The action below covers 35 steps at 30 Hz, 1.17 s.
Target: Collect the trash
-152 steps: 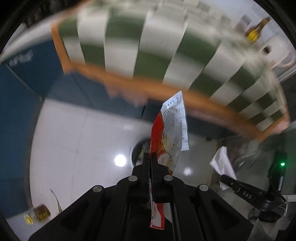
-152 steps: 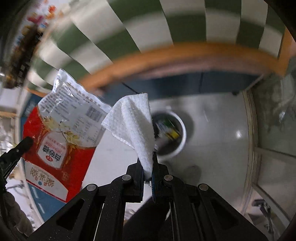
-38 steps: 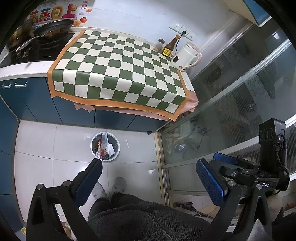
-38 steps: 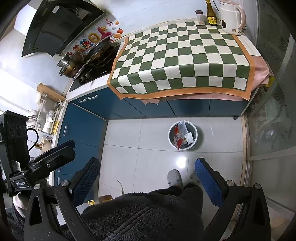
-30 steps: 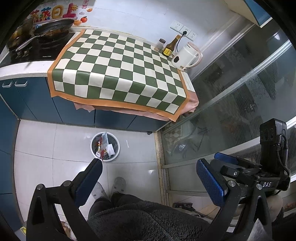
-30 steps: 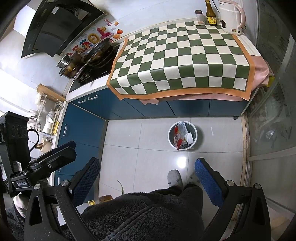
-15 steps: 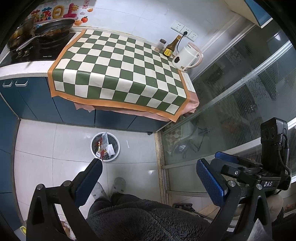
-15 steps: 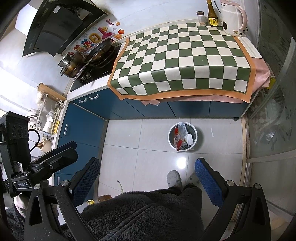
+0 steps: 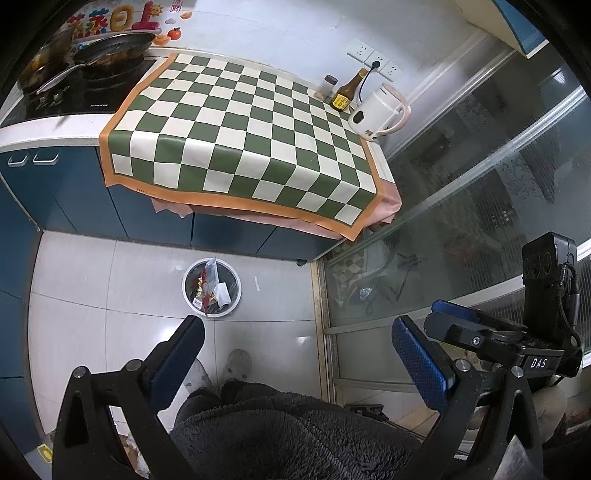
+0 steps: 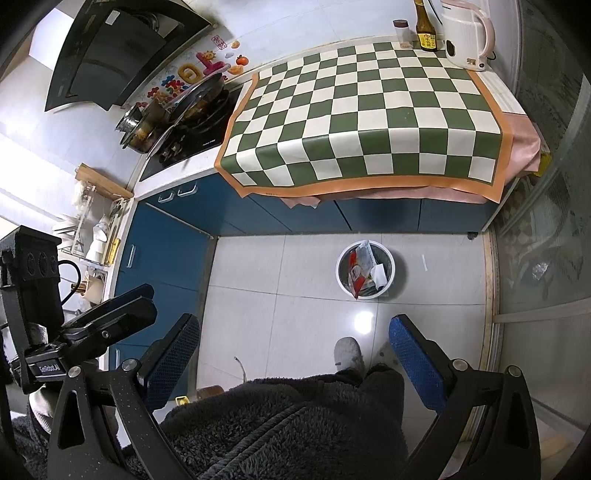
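- The left tongs [image 9: 295,354] are held wide apart with nothing between them; being raised high and back from the table [image 9: 243,136], they appear parked, not aimed at any pickup.
- The right tongs [image 10: 295,350] are likewise spread wide and carry nothing, which suits a hand that has no load to deliver.
- The trash [image 10: 364,267] is found inside the white bin [image 10: 341,280]: a red-and-white packet stands on edge beside a white paper piece, with other scraps packed under them.
- The bin is set on the floor [image 10: 280,280] just in front of the blue cabinets [image 10: 380,218], near the table edge, presumably so that waste can be dropped straight down into it.
- No loose waste is seen on the checked cloth [image 10: 369,110]; only a kettle [image 10: 465,33], a brown bottle [image 10: 426,31] and a small jar [image 10: 402,35] are kept at its far corner, so the collecting is judged done or nearly so.
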### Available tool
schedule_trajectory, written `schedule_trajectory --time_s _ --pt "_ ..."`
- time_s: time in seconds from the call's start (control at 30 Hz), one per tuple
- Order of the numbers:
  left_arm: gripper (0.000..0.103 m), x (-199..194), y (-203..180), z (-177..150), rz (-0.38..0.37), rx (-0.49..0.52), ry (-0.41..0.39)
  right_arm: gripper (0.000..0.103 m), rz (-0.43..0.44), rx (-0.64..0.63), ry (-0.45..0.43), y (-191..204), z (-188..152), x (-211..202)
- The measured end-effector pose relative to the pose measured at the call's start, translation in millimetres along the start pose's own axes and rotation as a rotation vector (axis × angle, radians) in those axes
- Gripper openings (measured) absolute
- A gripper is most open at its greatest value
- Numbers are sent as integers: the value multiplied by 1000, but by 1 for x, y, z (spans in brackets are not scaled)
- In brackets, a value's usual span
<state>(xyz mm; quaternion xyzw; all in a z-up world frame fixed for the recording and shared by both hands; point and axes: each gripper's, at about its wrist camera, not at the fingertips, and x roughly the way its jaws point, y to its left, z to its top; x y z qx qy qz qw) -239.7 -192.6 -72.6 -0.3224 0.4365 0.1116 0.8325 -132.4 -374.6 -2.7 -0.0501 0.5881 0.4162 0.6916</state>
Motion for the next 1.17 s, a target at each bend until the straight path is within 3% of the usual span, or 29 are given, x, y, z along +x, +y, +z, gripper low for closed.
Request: schedule_trajectory --time_s 1.17 --pt "103 -7 5 -2 21 -25 -26 103 15 -27 8 4 -1 5"
